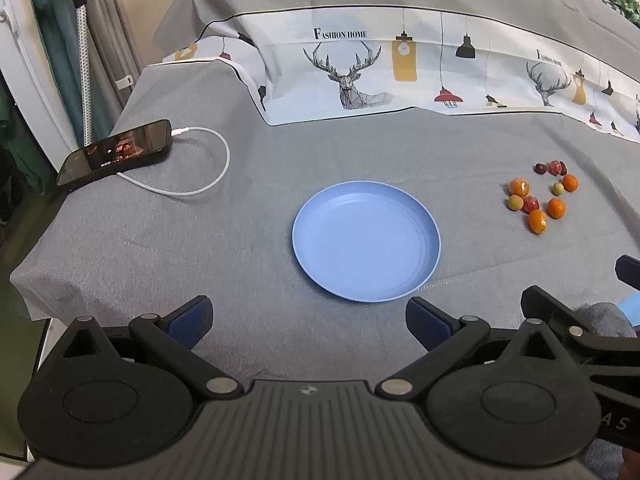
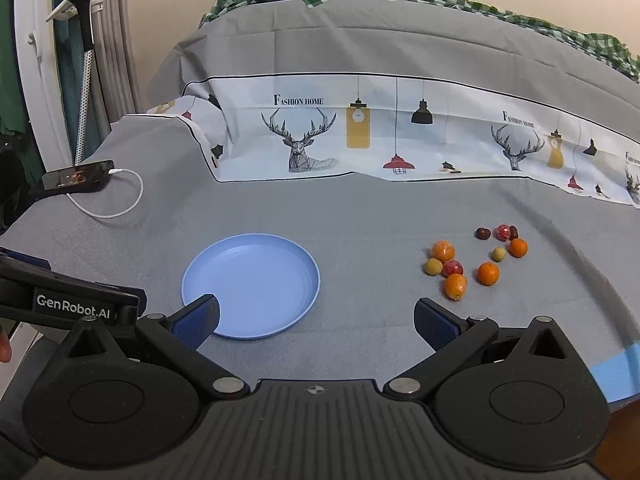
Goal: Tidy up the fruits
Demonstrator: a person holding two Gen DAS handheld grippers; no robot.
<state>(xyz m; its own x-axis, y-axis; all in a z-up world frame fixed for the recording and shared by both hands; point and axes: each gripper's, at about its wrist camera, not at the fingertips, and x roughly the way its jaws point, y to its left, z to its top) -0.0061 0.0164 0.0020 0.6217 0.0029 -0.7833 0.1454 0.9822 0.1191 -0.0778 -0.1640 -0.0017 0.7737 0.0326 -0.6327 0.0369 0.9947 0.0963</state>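
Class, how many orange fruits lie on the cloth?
4, all right of the plate: far-left, far-right, middle, nearest. None seems hidden.

Pale blue plate, orange, red and yellowish fruits, plain grey cloth.

Matt grey cloth covers the worktop; the blue plate looks smooth plastic, the phone screen glossy.
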